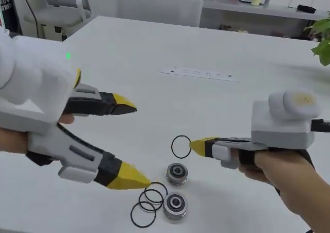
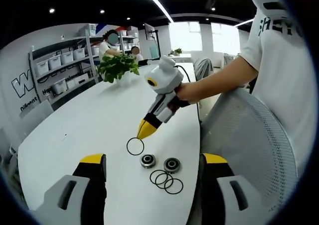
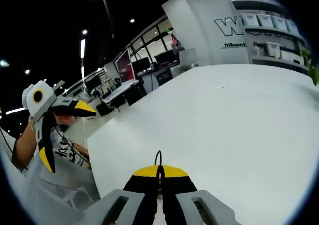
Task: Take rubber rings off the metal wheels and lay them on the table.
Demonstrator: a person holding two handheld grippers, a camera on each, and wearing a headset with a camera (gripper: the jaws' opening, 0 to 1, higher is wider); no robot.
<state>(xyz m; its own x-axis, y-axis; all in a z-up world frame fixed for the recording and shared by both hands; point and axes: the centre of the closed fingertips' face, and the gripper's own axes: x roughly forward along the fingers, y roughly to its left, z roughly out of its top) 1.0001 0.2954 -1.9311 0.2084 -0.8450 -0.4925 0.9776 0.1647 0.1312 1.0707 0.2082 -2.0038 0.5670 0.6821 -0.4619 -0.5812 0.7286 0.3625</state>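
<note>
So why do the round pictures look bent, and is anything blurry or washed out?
Left gripper view: fisheye curves the table edge and ceiling lights, yet the rubber rings look sharp. Head view: the left tool has a white body near the lens, blown out and soft. Right gripper view: the table glares white, the background dark.

Rings [image 1: 147,203]: three flat, one lifted; wheels [image 1: 177,173] seemingly bare.

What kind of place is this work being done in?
Probably an open-plan office or lab: a long white table, grey metal shelves holding white storage bins, and a pale mesh office chair.
</note>
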